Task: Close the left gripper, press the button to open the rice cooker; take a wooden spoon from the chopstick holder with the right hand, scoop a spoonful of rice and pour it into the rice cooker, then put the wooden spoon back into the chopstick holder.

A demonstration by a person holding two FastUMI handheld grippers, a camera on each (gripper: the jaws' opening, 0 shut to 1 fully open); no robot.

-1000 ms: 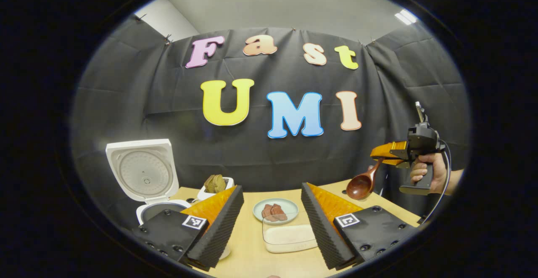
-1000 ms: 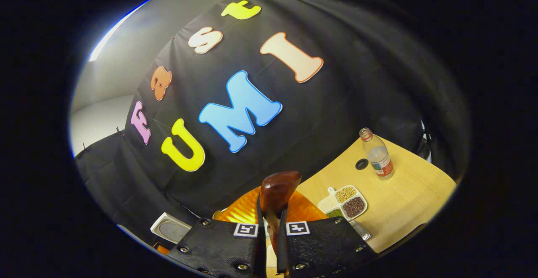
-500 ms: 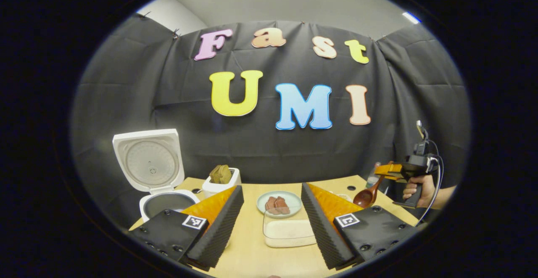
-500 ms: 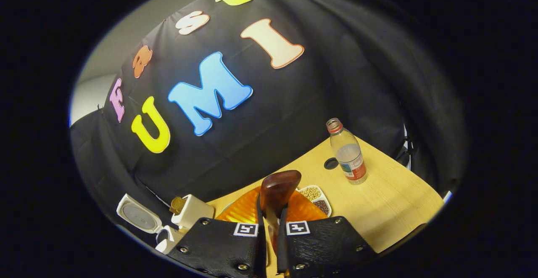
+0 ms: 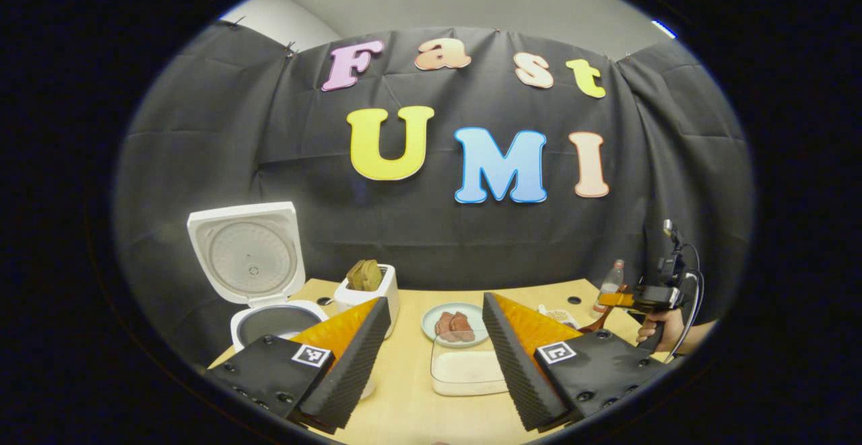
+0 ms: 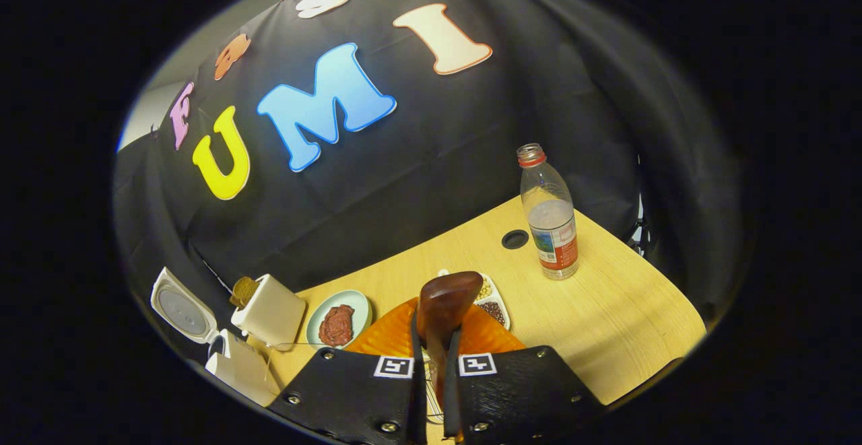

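Now the left gripper view looks straight across the bench (image 5: pixel 404 391) between the left gripper (image 5: pixel 431 357), whose jaws stand wide apart with nothing between them. That view takes in the rice cooker (image 5: pixel 266 297) at the far left with its lid swung upright and the pot open, the white chopstick holder (image 5: pixel 370 293) just to its right with wooden utensils standing in it, a pale plate (image 5: pixel 454 324) of reddish food, and a clear container of rice (image 5: pixel 468 372) nearest the camera. Far off at the right edge it also catches the right gripper (image 5: pixel 623 300), held in a hand (image 5: pixel 656 334), low over the bench near the bottle (image 5: pixel 609 287). The right gripper view gives the close side of that: the jaws of the right gripper (image 6: pixel 431 364) are clamped on the handle of the wooden spoon (image 6: pixel 444 303), its dark bowl sticking up ahead of them, above a small divided dish of beans (image 6: pixel 491 303). Its tilted picture places the bottle (image 6: pixel 549 219) on the bench to the right and the cooker, holder and plate down at the lower left. Compared with a second ago, the right gripper and spoon have dropped from well above the bench to just over it, and the bottle and bean dish now loom nearer, while the left gripper's jaws remain as wide as before.
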